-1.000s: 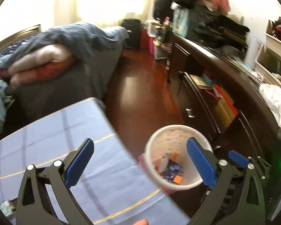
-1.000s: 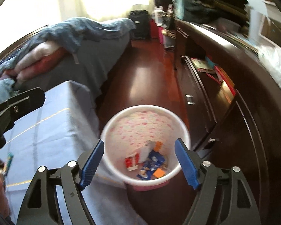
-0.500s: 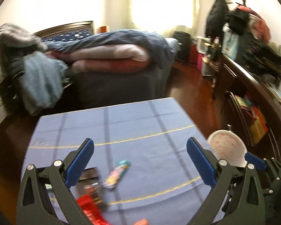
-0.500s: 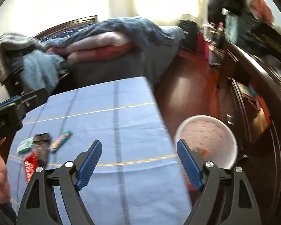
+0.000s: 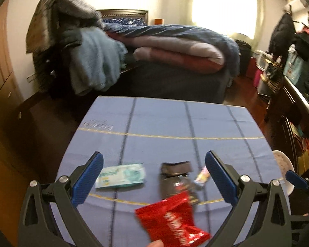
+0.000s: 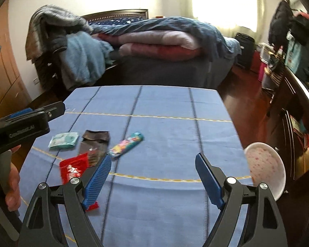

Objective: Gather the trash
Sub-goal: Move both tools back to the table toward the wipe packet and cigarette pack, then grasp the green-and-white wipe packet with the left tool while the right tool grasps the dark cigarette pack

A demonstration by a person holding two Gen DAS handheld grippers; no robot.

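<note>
We see four wrappers on the blue tablecloth [image 6: 164, 103]: a red wrapper [image 6: 73, 167], a dark wrapper [image 6: 93, 144] just beyond it, a pale green packet [image 6: 63, 141] left of that, and a colourful candy wrapper [image 6: 126, 145] to its right. The pink bin [image 6: 265, 167] stands off the cloth's right edge. Our left gripper [image 5: 154, 175] and right gripper [image 6: 153, 171] both hang over the cloth, jaws wide, nothing between them.

Daylight pours through a blown-out window [image 5: 224, 6] at the upper right, washing out the wall around it. The left side of the room sits dim and warm-toned. Both fisheye views bend strongly toward dark vignetted corners. Motion blur smears the red wrapper [image 5: 173, 220] and the bedding [image 6: 154, 39].
</note>
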